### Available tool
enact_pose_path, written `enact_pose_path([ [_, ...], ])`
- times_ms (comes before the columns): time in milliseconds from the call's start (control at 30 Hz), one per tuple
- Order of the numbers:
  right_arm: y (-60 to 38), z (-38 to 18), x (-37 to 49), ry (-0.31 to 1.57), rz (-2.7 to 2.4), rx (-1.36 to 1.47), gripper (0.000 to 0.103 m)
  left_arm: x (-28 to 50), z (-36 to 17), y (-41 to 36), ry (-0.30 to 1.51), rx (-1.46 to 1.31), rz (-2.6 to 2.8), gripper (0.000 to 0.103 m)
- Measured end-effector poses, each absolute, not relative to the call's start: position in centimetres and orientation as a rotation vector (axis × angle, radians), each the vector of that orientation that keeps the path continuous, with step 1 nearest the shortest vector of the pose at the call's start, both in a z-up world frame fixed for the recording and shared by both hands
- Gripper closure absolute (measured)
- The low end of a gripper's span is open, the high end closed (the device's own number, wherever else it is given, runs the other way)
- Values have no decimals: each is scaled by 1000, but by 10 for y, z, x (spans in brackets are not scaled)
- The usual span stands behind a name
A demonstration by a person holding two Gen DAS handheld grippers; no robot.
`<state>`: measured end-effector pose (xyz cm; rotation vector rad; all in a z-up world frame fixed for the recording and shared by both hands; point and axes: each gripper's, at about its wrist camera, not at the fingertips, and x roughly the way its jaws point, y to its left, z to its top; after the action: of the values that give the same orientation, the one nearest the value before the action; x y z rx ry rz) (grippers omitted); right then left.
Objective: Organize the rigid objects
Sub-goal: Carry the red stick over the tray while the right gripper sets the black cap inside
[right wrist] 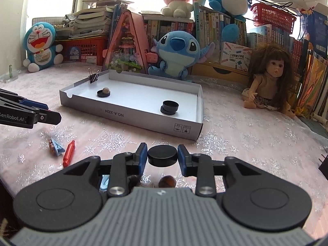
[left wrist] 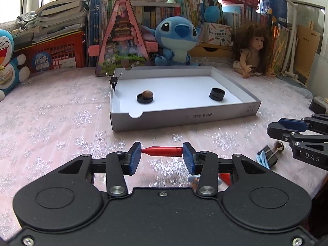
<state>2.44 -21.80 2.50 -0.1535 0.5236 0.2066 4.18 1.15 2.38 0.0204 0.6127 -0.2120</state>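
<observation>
Table (left wrist: 51, 112) was covered in a pink snowflake cloth; toys and books lined the back edge, irrelevant to the job.

Shallow white box tray (left wrist: 225, 121) sat mid-table and looked like the drop target. It already held a black disc with a brown nut on it (left wrist: 145, 96), a two-high stack of black discs (left wrist: 216, 93) and a binder clip (left wrist: 114, 80) pinched upright on the left wall. My read: discs get grouped or stacked in there, small parts go on or beside them.

Left gripper (left wrist: 162, 153) was pinching a red cylinder (left wrist: 162, 150) end to end, blue pads on both tips. Held lengthwise, just off the cloth, short of the tray's near wall. An axial grip keeps it from rolling out, but contact area is small, so it could pop loose if squeezed off-axis.

Right gripper (right wrist: 162, 156) was clamped on a black disc (right wrist: 162, 156) across its diameter, disc flat, also short of the tray. A flat hold suits setting it down level or onto the stack.

Loose items left on the cloth: a second red cylinder (right wrist: 68, 153), a blue clothespin (right wrist: 57, 148) with something orange beneath it (can't tell what), a black binder clip (left wrist: 268, 154), and a brown bead (right wrist: 167, 181) under the right gripper's body.

Judgement: mid-task, both hands loaded, next move is carry-and-place into the tray.
</observation>
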Motion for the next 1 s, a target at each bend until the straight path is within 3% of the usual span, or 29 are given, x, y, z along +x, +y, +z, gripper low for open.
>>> enact_pose_path([
  [1000,-228,42,58,493,173,9,65,74,55,19,567,-35,-204,61],
])
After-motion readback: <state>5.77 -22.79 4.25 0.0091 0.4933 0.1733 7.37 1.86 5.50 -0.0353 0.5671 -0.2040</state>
